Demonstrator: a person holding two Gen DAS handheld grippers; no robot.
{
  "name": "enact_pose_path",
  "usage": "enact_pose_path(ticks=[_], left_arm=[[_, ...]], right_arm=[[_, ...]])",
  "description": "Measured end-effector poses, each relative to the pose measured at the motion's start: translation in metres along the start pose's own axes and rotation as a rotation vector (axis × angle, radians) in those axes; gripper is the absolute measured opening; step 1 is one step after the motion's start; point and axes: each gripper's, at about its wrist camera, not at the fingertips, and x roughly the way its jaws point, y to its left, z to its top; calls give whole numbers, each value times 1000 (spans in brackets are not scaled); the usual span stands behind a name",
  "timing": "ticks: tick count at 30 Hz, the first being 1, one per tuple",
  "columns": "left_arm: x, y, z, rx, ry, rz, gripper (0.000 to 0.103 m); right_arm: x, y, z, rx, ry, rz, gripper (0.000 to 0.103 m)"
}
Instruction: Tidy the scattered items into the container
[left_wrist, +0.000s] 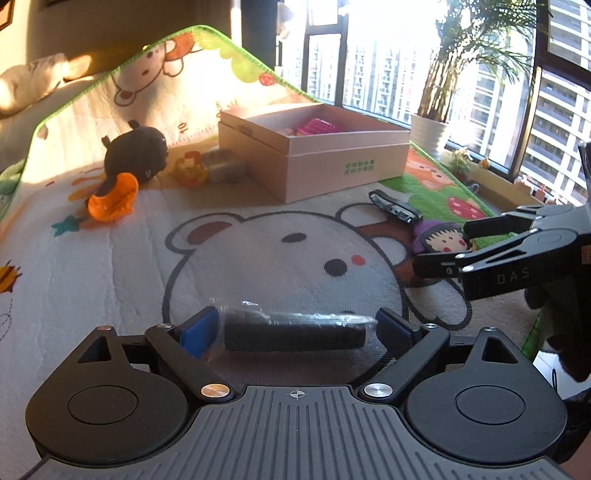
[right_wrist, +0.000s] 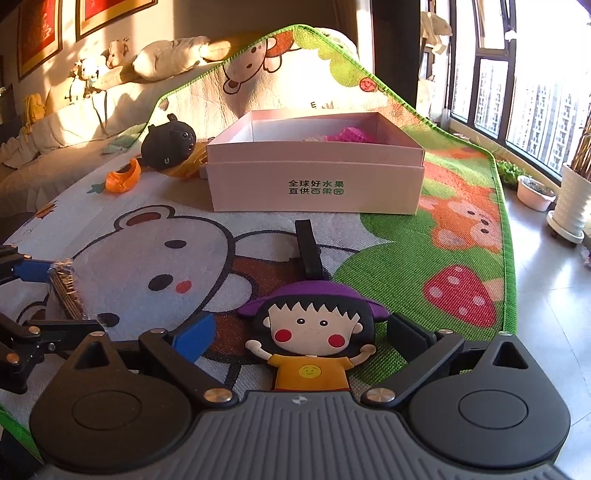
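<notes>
Surface: cartoon play mat (right_wrist: 155, 258) with a green edge, spread on a bed, sunlit; windows and potted plants stand to the right.
Container: pink cardboard box (right_wrist: 314, 184), lid off, near the far middle of the mat; a pink item (right_wrist: 349, 134) lies inside.
Wrapped roll: dark roll in clear film (left_wrist: 295, 330) lies crosswise on the mat between the blue pads of the left hand-held gripper (left_wrist: 297, 326).
Left hand-held gripper: jaws spread wide; whether the pads touch the roll's ends cannot be told.
Doll tag: flat cartoon girl in a purple hat (right_wrist: 314, 339) with a black strap (right_wrist: 308, 247) lies flat on the mat between the fingers of the right hand-held gripper (right_wrist: 306, 338).
Right hand-held gripper: jaws spread, pads clear of the figure on both sides.
Other items: black plush toy (right_wrist: 168, 146), orange cup-shaped piece (right_wrist: 123, 179) and yellow-orange toy (left_wrist: 190, 168) lie left of the box, with a small pale grey box (left_wrist: 225, 166) close against the box's left side.
</notes>
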Motion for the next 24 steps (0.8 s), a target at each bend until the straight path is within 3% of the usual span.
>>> enact_pose_path(ticks=[11,18,24], left_arm=[[3,-4,-3,17,-1,15,97],[4,-6,-4,31,3,25,98],[4,-6,-4,29,0,25,98]], right_arm=[[0,-1,-2,-1,-18,5,100],[-4,3,-7,-26,-63,0,84],[-5,3,-4,-22,-52,-3,80]])
